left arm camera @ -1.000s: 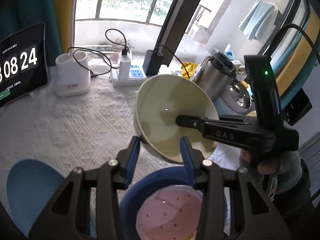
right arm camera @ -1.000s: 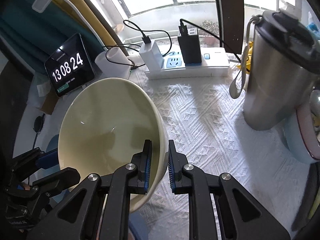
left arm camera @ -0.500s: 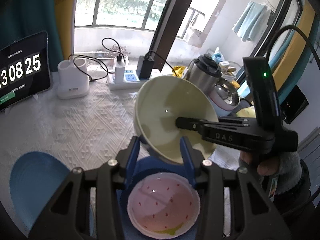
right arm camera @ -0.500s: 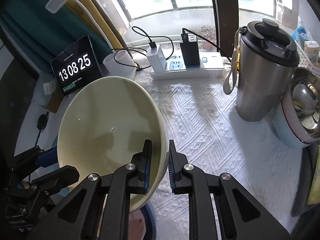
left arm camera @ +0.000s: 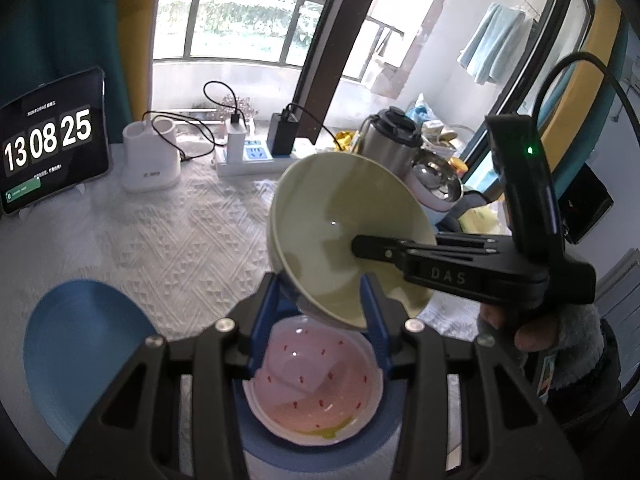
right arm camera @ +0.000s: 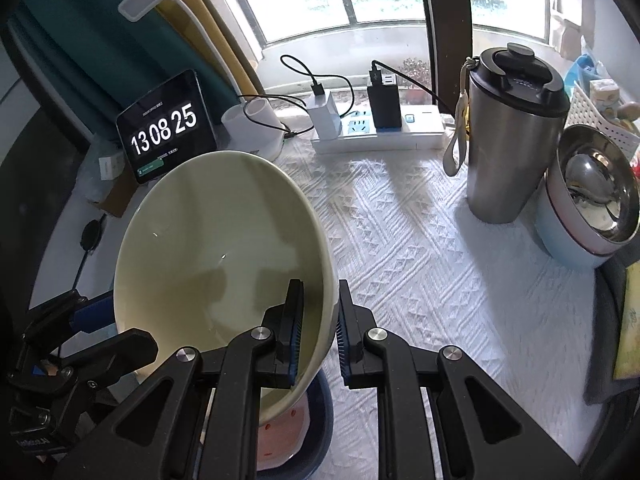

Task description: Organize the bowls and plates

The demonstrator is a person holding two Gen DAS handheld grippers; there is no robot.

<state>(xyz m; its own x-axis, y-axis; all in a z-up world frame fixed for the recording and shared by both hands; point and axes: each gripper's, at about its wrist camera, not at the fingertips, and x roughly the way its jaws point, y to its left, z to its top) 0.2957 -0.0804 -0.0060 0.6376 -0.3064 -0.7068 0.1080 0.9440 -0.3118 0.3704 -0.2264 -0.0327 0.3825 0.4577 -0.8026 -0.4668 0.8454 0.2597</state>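
White textured tablecloth (right arm camera: 420,248) by bright window. Right gripper (right arm camera: 318,328) pinched tight on rim of cream bowl (right arm camera: 216,248), bowl tilted, lifted clear of table. Left gripper (left arm camera: 322,312) part open, pads flanking bowl's lower edge; contact unclear. Beneath: pink speckled bowl (left arm camera: 316,384) nested in blue bowl (left arm camera: 320,454). Blue plate (left arm camera: 80,352) left. Steel tumbler (right arm camera: 512,140), clock tablet (right arm camera: 164,128) behind.

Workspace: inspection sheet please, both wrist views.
Surface: white textured cloth over the table.
Job's things: cream bowl held tilted in the air; pink speckled bowl sits in a blue dish; blue plate lies apart.
Clutter: steel tumbler, steel-lined pot, clock tablet, white holder.
Grippers: right claw shut on the cream bowl's rim; left claw straddles its base, contact unclear.
Cables: black leads into the power strip.
Surroundings: window, curtains, hanging towel.
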